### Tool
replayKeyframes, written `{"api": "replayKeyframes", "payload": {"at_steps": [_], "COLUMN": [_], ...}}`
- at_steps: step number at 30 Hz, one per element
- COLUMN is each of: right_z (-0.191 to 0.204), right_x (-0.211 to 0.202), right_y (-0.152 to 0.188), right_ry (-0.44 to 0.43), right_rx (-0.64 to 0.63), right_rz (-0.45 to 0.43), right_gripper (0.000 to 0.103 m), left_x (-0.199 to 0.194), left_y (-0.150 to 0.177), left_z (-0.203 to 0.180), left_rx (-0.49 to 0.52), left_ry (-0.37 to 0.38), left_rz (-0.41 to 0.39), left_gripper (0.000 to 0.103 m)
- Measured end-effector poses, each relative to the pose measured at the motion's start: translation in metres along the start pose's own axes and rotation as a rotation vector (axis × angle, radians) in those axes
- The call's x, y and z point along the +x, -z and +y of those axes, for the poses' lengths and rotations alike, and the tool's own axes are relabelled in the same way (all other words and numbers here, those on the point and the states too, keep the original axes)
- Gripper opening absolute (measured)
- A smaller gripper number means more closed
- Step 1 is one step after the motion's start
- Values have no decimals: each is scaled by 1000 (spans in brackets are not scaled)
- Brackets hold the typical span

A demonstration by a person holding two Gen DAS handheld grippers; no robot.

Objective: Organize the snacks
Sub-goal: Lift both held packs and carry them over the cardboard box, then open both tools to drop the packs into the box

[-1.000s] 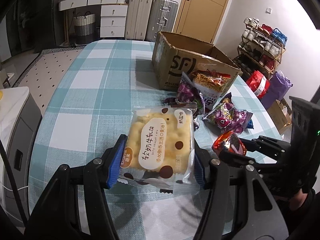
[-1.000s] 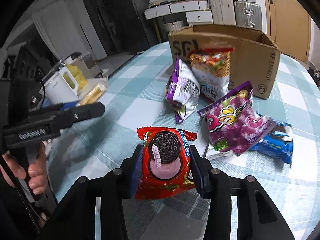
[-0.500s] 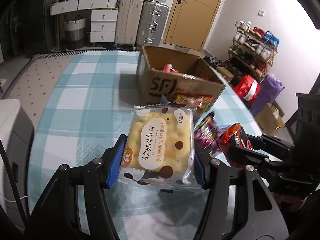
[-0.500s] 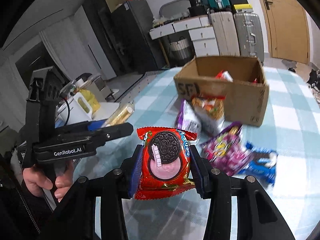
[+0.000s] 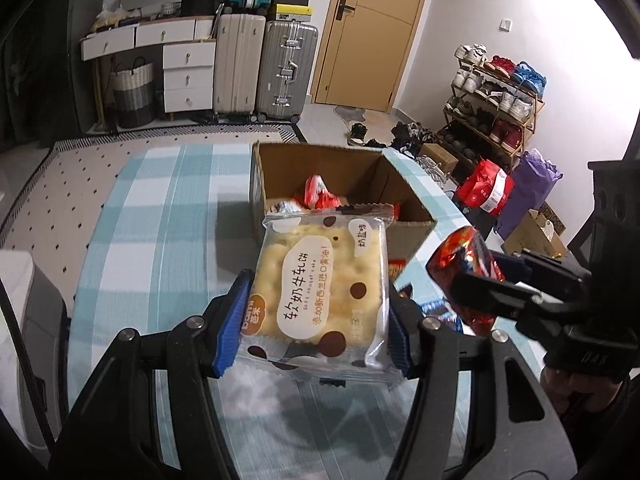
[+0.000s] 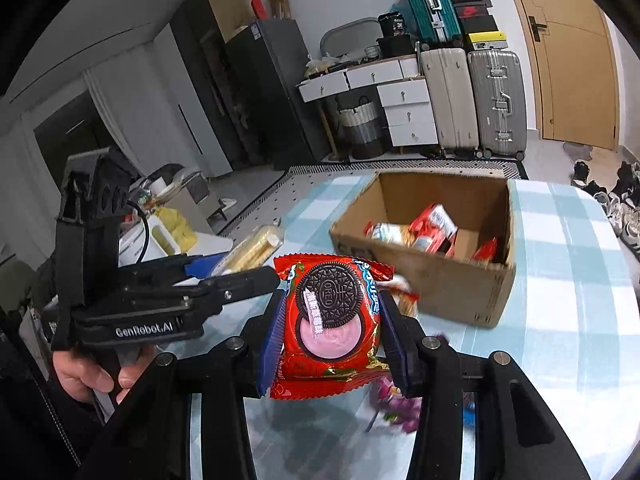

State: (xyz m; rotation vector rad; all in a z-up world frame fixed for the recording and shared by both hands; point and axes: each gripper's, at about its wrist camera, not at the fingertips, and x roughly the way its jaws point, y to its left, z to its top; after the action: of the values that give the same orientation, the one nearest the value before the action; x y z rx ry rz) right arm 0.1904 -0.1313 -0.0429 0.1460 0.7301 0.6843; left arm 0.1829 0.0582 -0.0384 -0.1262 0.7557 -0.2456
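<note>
My left gripper (image 5: 316, 324) is shut on a yellow nougat cake packet (image 5: 320, 276), held above the checked tablecloth (image 5: 160, 240) just in front of an open cardboard box (image 5: 412, 208). The box holds several snack packets. My right gripper (image 6: 332, 340) is shut on a red Oreo packet (image 6: 332, 316), also raised, with the box (image 6: 440, 292) ahead and to the right. In the left wrist view the right gripper (image 5: 476, 280) and its red packet (image 5: 460, 264) hang to the right. In the right wrist view the left gripper (image 6: 240, 276) sits to the left, its packet (image 6: 256, 244) edge-on.
Loose snack bags (image 6: 400, 412) lie blurred on the table under the right gripper. A hand (image 6: 84, 376) holds the left gripper's handle. Suitcases (image 5: 286, 72) and drawers (image 5: 188, 76) stand behind the table, a shoe rack (image 5: 496, 96) to the right.
Both grippers have risen with their packets and come nearer the box, so its inside now shows. The loose bags on the table have dropped below the packets in view.
</note>
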Motion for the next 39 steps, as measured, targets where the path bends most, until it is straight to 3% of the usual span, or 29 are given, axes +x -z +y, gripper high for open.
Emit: {"api": "replayKeyframes", "payload": {"at_steps": [20, 28, 39], "right_z": [-44, -68, -102], "right_x": [34, 58, 90], "right_y": [-90, -100, -99], "right_ry": [18, 59, 91], "right_rx": [8, 22, 50], "right_rz": [14, 24, 49], "right_gripper": [45, 45, 45], "left_x": [57, 99, 152], "left_y": [-87, -110, -117], "left_z": [-13, -15, -12], "left_rx": [33, 55, 70], "left_ry": [13, 9, 18], "left_rz": [-4, 25, 80], "left_gripper": [57, 57, 57]}}
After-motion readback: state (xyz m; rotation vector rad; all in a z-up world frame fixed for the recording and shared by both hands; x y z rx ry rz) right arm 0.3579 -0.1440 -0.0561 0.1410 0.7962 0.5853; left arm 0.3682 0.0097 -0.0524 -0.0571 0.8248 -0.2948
